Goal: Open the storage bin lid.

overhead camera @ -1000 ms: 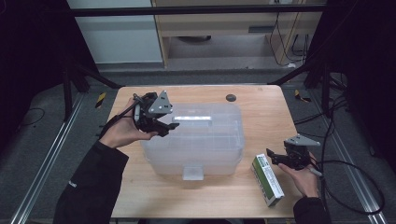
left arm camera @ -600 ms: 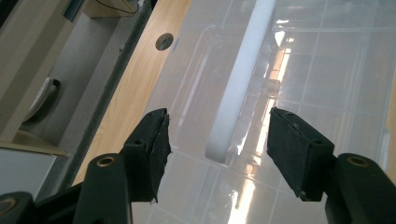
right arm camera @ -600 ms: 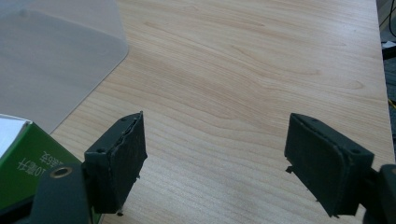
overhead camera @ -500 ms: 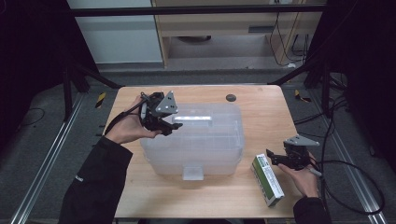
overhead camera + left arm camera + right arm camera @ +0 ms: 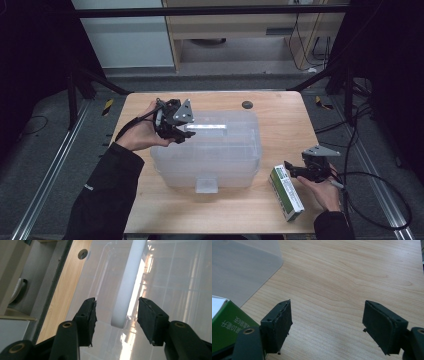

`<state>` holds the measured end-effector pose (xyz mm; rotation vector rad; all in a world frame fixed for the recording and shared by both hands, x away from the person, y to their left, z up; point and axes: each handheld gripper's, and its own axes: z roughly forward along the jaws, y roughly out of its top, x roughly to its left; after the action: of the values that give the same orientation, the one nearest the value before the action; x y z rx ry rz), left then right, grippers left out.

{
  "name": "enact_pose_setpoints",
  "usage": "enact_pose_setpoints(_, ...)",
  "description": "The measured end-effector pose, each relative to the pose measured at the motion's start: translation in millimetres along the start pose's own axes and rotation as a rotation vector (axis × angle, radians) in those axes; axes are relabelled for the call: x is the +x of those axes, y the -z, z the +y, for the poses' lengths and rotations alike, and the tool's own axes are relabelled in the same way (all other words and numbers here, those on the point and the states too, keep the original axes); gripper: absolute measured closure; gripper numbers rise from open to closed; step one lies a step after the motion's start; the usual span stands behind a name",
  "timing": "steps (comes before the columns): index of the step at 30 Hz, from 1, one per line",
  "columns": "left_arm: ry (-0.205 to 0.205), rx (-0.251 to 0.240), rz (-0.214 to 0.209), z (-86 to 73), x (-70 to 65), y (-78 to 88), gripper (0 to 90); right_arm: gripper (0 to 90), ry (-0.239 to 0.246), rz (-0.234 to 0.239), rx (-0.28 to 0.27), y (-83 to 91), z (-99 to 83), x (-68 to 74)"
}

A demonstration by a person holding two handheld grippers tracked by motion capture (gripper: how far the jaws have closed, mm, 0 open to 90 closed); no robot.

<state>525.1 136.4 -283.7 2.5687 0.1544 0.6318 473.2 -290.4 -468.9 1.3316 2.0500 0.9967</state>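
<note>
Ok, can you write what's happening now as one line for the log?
left hand-held gripper: jaws just closing around white handle of plastic box, not yet pressing | right hand-held gripper: open above table, beside green carton

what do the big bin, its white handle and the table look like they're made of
Bin: frosted translucent plastic, probably; the tabletop shows dimly through it.
White handle: opaque smooth plastic, by its even sheen.
Table: pale wood or wood-look laminate, with visible grain.

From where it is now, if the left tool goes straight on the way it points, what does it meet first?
Most likely the white handle on the lid of the clear storage box: its end lies between the left tool's closing jaws, not yet gripped. Depth is hard to judge.
</note>
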Motion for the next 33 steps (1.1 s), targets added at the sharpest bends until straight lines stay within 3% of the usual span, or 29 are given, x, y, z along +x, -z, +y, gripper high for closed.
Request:
enact_pose_setpoints(9, -0.025, 0.026, -0.016, 8.0, -0.2, -6.4, 60.3, 25.3, 0.002, 0.005, 0.01, -0.8, -0.5, 0.5)
enact_pose_setpoints(16, -0.063, 0.073, -0.025, 13.5, -2.0, -10.9, 66.8, 27.2, 0.001, 0.011, 0.015, -0.4, -0.4, 0.5)
enact_pose_setpoints(33, -0.11, 0.129, 0.006, 18.2, -3.4, -16.3, 72.6, 29.2, -0.001, 0.019, 0.017, 0.4, 0.7, 0.8)
